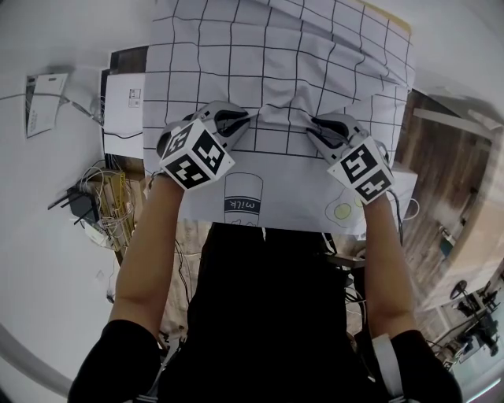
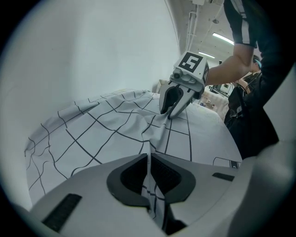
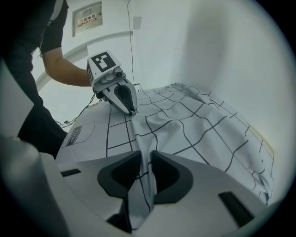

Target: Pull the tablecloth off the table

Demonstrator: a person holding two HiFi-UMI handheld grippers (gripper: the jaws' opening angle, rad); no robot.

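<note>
- The tablecloth (image 1: 283,71), white with a black grid, covers the tabletop; its near hem hangs over the near edge, in front of the person's torso.
- At the far right corner a strip of the tan table (image 1: 398,19) shows beside the cloth.
- The left gripper (image 1: 235,120) stands over the near part of the tabletop, left of centre. Its jaws are nearly together, and the dark pads (image 2: 132,175) pinch a raised fold of the cloth, which runs down through the narrow slot between them.
- The right gripper (image 1: 319,126) stands at the same depth, right of centre. Its pads (image 3: 121,175) are likewise clamped on an upright pleat of the cloth, with the fabric filling the gap.
- The two grippers are well apart, with their tips pointing toward the far edge.
- Between and beyond the two grips the cloth is rucked up: creases run from each pinch toward the far edge, and the grid lines bend over them.
- The far left part of the cloth lies flatter.
- On the hanging hem, a printed cup drawing (image 1: 242,201) sits below the left gripper, and a printed egg drawing (image 1: 342,210) sits below the right gripper.
</note>
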